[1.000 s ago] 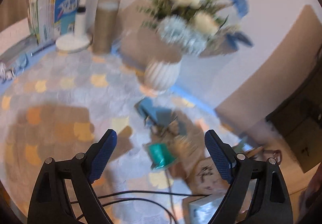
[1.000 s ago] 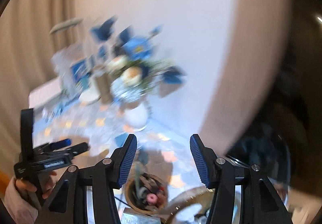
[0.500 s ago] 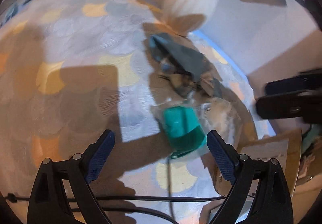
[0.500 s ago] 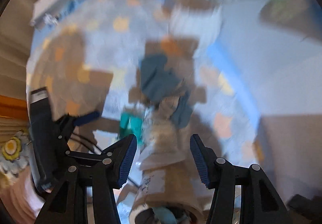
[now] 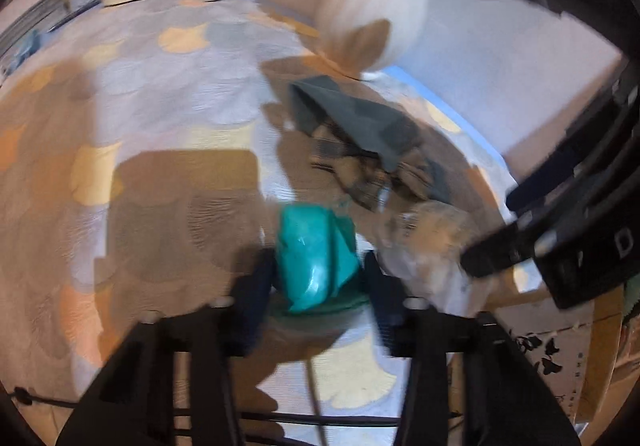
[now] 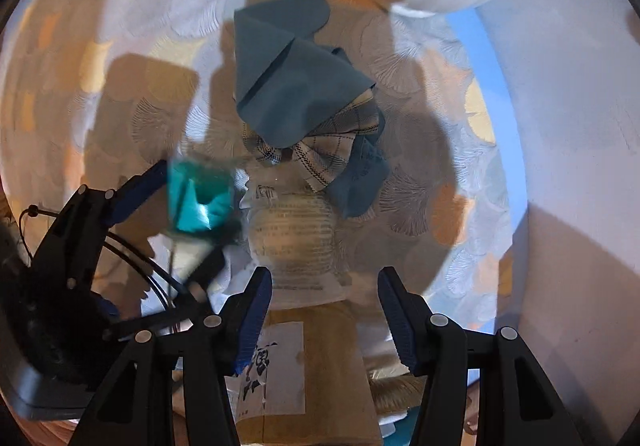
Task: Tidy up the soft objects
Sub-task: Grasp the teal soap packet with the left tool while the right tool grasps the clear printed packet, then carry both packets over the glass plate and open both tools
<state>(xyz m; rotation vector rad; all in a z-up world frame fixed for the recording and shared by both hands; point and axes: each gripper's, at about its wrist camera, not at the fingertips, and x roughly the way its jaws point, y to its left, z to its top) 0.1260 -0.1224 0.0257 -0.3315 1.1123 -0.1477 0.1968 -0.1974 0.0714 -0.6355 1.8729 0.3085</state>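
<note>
**Two hand-held grippers over the soft pile**

Two hand-held grippers point down at a worktop covered by a pale cloth with orange and grey fan shapes. Furthest left in the right wrist view, the left hand-held gripper has its jaws closing on a teal packet, which sits between the blue pads with both pads against its sides; whether it has left the cloth cannot be told through the blur. Just right of the packet lies a clear bag of beige, ribbed material, below a heap made of a blue-grey cloth draped over a checked cloth. The right hand-held gripper hovers over the near edge of that bag, its jaws parted and widening, nothing pressed between them. A brown paper package with dark lettering sits beneath it. A white ribbed vase stands beyond the heap, at the upper right.
</note>
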